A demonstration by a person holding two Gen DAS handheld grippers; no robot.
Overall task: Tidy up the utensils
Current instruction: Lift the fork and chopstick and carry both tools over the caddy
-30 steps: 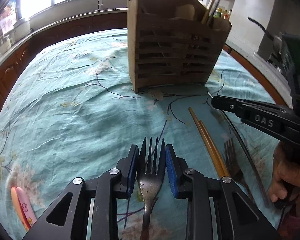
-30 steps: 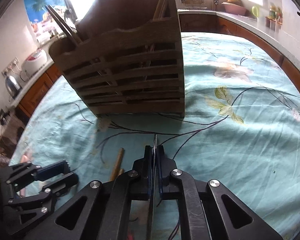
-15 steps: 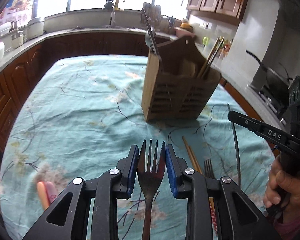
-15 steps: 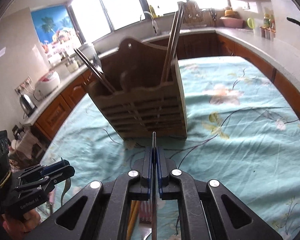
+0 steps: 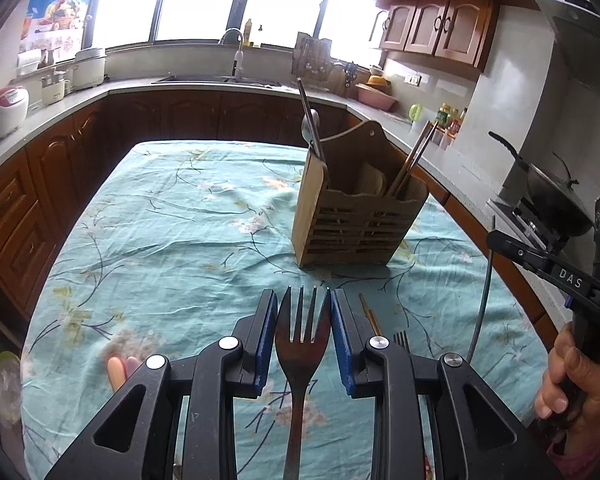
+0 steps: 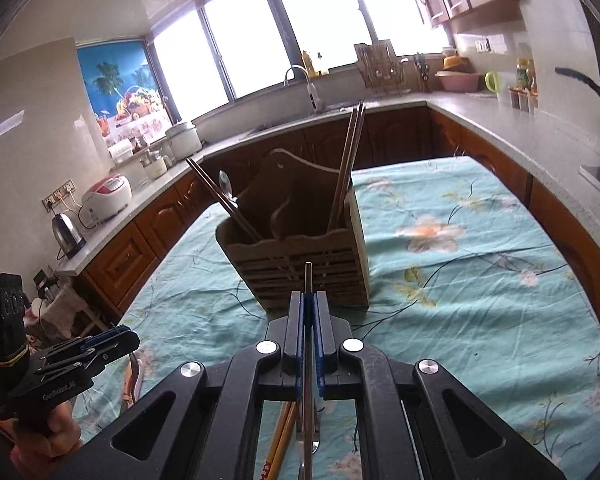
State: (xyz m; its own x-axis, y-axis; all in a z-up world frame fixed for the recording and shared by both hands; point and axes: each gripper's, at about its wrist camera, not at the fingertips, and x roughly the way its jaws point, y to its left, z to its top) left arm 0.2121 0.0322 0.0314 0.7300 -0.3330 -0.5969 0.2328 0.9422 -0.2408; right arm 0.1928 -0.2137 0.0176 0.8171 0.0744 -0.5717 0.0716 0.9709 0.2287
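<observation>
A slatted wooden utensil holder (image 5: 358, 216) stands on the table, with a spoon and chopsticks upright in it; it also shows in the right wrist view (image 6: 300, 256). My left gripper (image 5: 303, 300) is shut on a dark metal fork (image 5: 300, 340), tines forward, lifted above the cloth. My right gripper (image 6: 308, 300) is shut on a thin metal utensil (image 6: 308, 360) seen edge-on; its handle hangs down in the left wrist view (image 5: 482, 304). Both grippers are short of the holder.
The table carries a teal floral cloth (image 5: 172, 240). Yellow chopsticks (image 5: 370, 316) and another fork (image 5: 401, 339) lie on it near my left gripper. A pink-and-orange item (image 5: 118, 368) lies at the left. Kitchen counters (image 5: 60, 108) ring the table.
Both grippers have risen and drawn back from the holder, each carrying its utensil off the cloth. The holder now looks smaller and farther.
</observation>
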